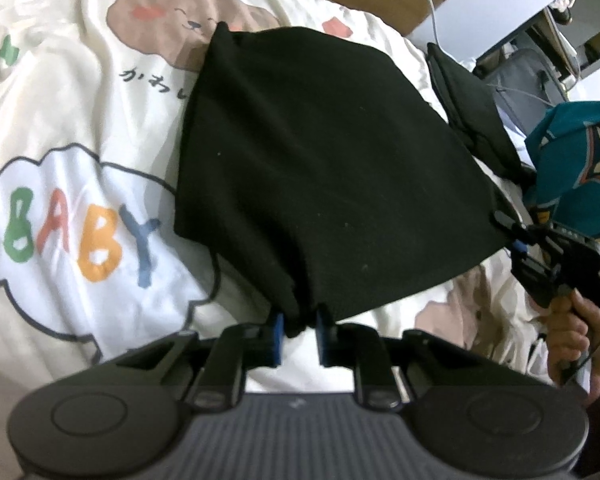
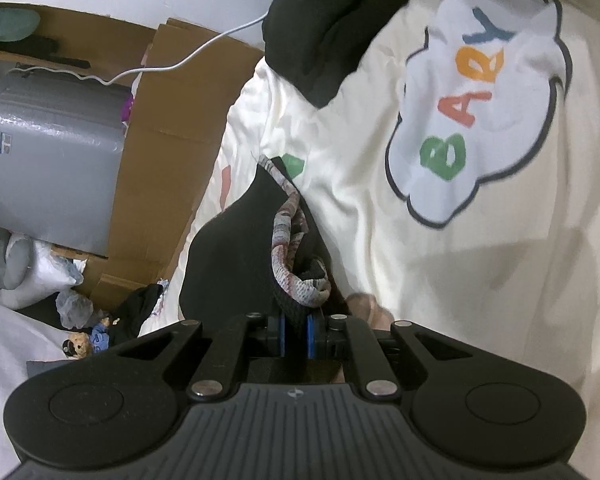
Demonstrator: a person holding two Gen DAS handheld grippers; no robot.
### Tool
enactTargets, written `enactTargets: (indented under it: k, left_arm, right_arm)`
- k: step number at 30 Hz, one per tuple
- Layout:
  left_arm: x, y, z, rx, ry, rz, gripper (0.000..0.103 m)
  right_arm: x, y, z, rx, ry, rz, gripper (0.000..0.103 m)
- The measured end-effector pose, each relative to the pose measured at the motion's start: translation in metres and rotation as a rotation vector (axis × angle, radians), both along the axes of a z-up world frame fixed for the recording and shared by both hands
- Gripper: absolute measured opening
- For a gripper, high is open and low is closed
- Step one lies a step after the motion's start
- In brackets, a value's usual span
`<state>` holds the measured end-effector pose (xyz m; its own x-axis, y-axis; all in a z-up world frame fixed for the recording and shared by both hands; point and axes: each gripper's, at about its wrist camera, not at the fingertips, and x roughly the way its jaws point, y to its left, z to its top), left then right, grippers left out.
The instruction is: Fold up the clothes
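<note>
While both grippers pinch the near edge of the black garment above the bed's printed cover, a fold seems under way; next, the edge wants carrying evenly. Left gripper clamps one corner, right gripper the other, level and apart.

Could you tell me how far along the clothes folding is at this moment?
Done: a folded black garment lies aside on the cream printed bedsheet. In hand: left gripper and right gripper pinch a black knit garment's corners. Left: folding it over.
</note>
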<state>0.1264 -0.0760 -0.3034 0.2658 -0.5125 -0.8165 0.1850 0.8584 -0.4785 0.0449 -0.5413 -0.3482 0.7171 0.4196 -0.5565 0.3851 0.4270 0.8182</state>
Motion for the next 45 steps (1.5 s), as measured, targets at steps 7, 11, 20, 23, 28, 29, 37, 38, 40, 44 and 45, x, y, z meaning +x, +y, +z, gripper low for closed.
enactTargets:
  k: [7, 11, 20, 23, 28, 29, 37, 38, 40, 44, 45]
  left_arm:
    - [-0.009, -0.013, 0.002, -0.027, -0.001, -0.003, 0.015]
    - [-0.015, -0.023, 0.0, -0.045, 0.004, -0.008, 0.015]
    - [-0.024, -0.036, -0.003, -0.065, 0.026, -0.04, 0.012]
    - [-0.025, -0.033, -0.002, -0.06, 0.031, -0.051, 0.009]
    - [-0.029, -0.029, 0.001, -0.051, 0.04, -0.067, 0.008]
    - [-0.029, -0.028, 0.002, -0.049, 0.041, -0.071, 0.008]
    - [-0.022, -0.012, 0.018, -0.022, 0.011, -0.048, 0.012]
    - [-0.016, -0.009, 0.023, -0.014, -0.005, -0.033, 0.013]
    - [-0.001, -0.003, 0.032, 0.005, -0.035, -0.01, 0.022]
    - [0.035, 0.006, 0.048, 0.051, -0.108, 0.039, 0.043]
    - [0.044, 0.005, 0.05, 0.056, -0.116, 0.037, 0.043]
  right_arm:
    - [0.01, -0.009, 0.011, -0.029, -0.02, -0.004, 0.009]
    - [0.019, -0.017, 0.02, -0.052, -0.045, 0.0, 0.009]
    - [0.034, -0.032, 0.033, -0.081, -0.072, -0.005, 0.009]
    - [0.036, -0.036, 0.031, -0.093, -0.067, -0.01, 0.009]
    - [0.034, -0.044, 0.005, -0.053, 0.007, -0.034, 0.013]
    - [0.031, -0.045, 0.002, -0.045, 0.01, -0.035, 0.013]
    - [0.012, -0.043, -0.011, -0.005, 0.021, -0.057, 0.034]
    - [0.012, -0.041, -0.012, -0.003, 0.023, -0.054, 0.034]
    - [0.011, -0.038, -0.014, 0.0, 0.026, -0.047, 0.034]
    - [0.007, -0.027, -0.016, 0.024, 0.031, -0.03, 0.034]
    - [0.006, -0.024, -0.017, 0.028, 0.03, -0.028, 0.033]
